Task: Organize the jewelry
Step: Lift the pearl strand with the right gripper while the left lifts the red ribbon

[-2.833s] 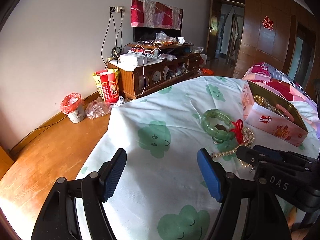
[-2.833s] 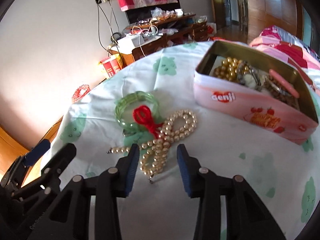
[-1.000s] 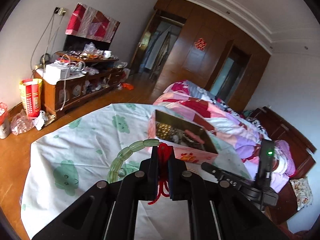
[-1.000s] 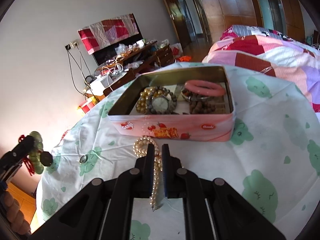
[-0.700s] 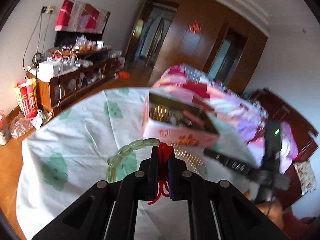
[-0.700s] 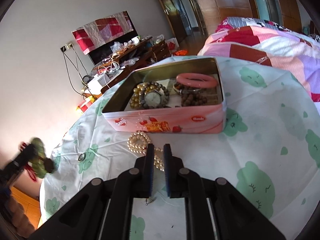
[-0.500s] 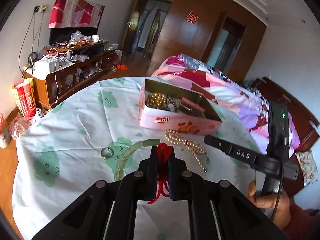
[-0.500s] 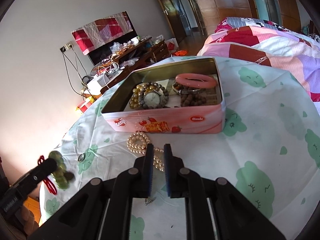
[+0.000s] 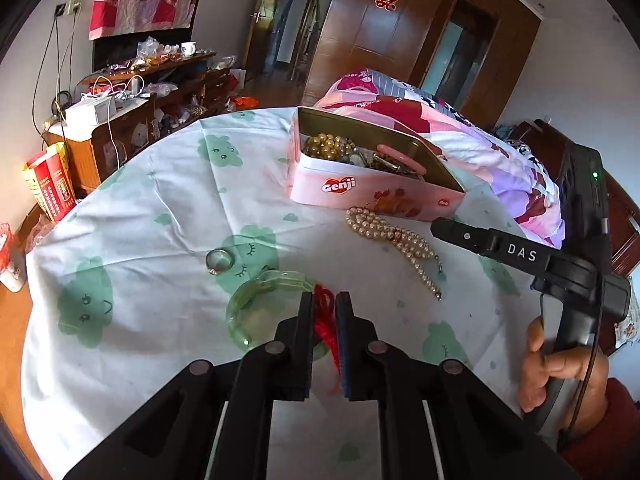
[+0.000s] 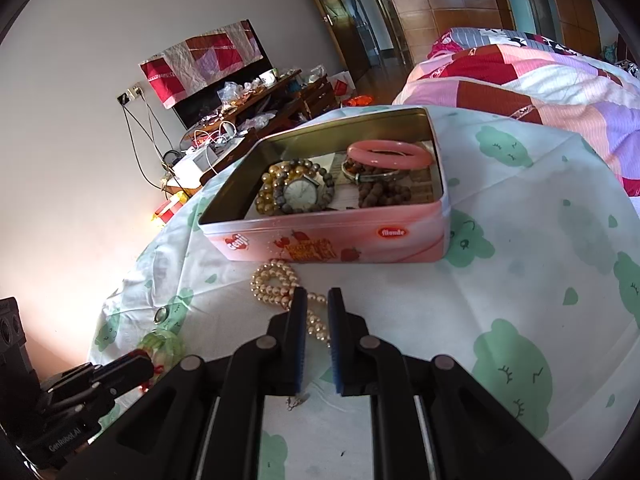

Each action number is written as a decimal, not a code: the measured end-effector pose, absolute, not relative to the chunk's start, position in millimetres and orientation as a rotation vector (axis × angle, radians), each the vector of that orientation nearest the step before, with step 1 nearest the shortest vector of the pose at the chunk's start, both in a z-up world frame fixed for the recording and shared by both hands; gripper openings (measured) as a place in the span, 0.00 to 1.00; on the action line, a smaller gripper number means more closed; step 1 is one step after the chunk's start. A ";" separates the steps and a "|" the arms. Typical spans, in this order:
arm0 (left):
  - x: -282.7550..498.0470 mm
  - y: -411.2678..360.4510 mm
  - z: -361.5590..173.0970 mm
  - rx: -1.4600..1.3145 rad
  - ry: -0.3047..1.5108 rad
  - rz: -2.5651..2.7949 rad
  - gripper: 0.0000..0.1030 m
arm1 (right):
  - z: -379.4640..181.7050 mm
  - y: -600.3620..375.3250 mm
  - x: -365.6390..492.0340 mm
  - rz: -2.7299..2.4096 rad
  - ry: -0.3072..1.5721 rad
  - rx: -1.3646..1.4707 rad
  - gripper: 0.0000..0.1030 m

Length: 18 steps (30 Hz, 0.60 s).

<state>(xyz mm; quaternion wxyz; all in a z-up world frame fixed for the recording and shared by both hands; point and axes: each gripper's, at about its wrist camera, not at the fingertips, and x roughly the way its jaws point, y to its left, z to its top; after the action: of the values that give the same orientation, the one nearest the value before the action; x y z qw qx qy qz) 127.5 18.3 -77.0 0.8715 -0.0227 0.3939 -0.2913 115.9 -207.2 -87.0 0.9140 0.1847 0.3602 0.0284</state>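
Observation:
A green bead bracelet (image 9: 256,304) with a red tassel (image 9: 325,320) lies on the cloud-print cloth. My left gripper (image 9: 324,298) holds the tassel between its pads, and its jaws are opening. The bracelet (image 10: 166,342) and left gripper (image 10: 140,364) also show at the lower left of the right wrist view. A pearl necklace (image 10: 274,280) lies in front of the pink Genji tin (image 10: 320,240). My right gripper (image 10: 317,294) hovers over the necklace, shut to a narrow slit through which pearls show on the cloth. In the left wrist view, the right gripper (image 9: 436,226) sits just above the necklace (image 9: 384,230).
A silver ring (image 9: 218,260) lies on the cloth left of the bracelet. The tin (image 9: 360,190) holds a watch, bead bracelets and a pink bangle. A person's hand (image 9: 560,368) grips the right tool. A bed with a patchwork quilt stands behind the table, a cluttered cabinet to the left.
My left gripper has come down and laid the hanging green bracelet on the cloth. The pearl strand, held up a second ago, now lies flat under the right gripper, which has stayed put.

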 end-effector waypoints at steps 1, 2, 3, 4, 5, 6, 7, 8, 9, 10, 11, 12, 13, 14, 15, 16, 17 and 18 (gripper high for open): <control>127.5 20.1 -78.4 -0.051 0.832 -0.607 0.11 | -86.8 -206.6 115.7 0.058 0.742 0.380 0.14; 128.7 21.0 -79.4 -0.051 0.831 -0.597 0.11 | -87.0 -206.7 115.7 0.058 0.743 0.380 0.14; 128.1 23.0 -79.3 -0.051 0.822 -0.588 0.11 | -87.2 -206.9 115.7 0.057 0.744 0.381 0.14; 127.0 24.5 -78.7 -0.048 0.809 -0.576 0.11 | -87.4 -207.0 116.2 0.055 0.746 0.382 0.14; 127.1 26.5 -77.7 -0.050 0.798 -0.558 0.11 | -87.7 -207.3 116.2 0.054 0.747 0.384 0.14; 127.5 29.0 -76.4 -0.063 0.791 -0.554 0.11 | -88.1 -207.8 116.1 0.054 0.747 0.387 0.14; 128.3 30.5 -74.7 -0.075 0.783 -0.552 0.09 | -88.3 -207.9 116.4 0.054 0.748 0.389 0.14; 128.9 32.4 -71.8 -0.085 0.766 -0.549 0.06 | -88.6 -207.9 116.6 0.054 0.749 0.390 0.14; 129.3 33.9 -68.9 -0.094 0.755 -0.549 0.03 | -88.9 -208.1 116.6 0.054 0.751 0.390 0.14; 129.3 35.5 -65.9 -0.104 0.743 -0.551 0.03 | -88.7 -208.2 116.8 0.054 0.751 0.391 0.14; 128.7 36.9 -62.3 -0.112 0.730 -0.555 0.03 | -88.7 -208.6 116.4 0.053 0.749 0.392 0.14; 128.7 37.4 -58.5 -0.114 0.718 -0.555 0.03 | -88.7 -208.2 117.0 0.053 0.749 0.393 0.14; 127.8 37.9 -55.0 -0.115 0.707 -0.557 0.03 | -89.0 -208.6 117.3 0.054 0.749 0.394 0.14; 127.6 38.2 -51.9 -0.116 0.701 -0.562 0.03 | -89.5 -208.7 117.6 0.053 0.751 0.395 0.14; 127.4 38.0 -50.0 -0.114 0.700 -0.571 0.03 | -89.2 -208.7 117.3 0.053 0.751 0.394 0.14; 127.0 37.6 -49.2 -0.109 0.699 -0.576 0.03 | -89.1 -208.8 117.1 0.052 0.750 0.394 0.14; 127.3 36.1 -50.1 -0.095 0.710 -0.572 0.03 | -88.9 -208.8 117.2 0.052 0.750 0.394 0.14; 127.8 34.1 -52.3 -0.080 0.729 -0.561 0.06 | -89.0 -208.5 117.2 0.054 0.749 0.392 0.14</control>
<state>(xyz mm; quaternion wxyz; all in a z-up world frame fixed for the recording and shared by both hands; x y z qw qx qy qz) 127.8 34.1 -52.3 0.8953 -0.0387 0.3518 -0.2705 117.2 -208.5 -89.0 0.9117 0.1904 0.3632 0.0260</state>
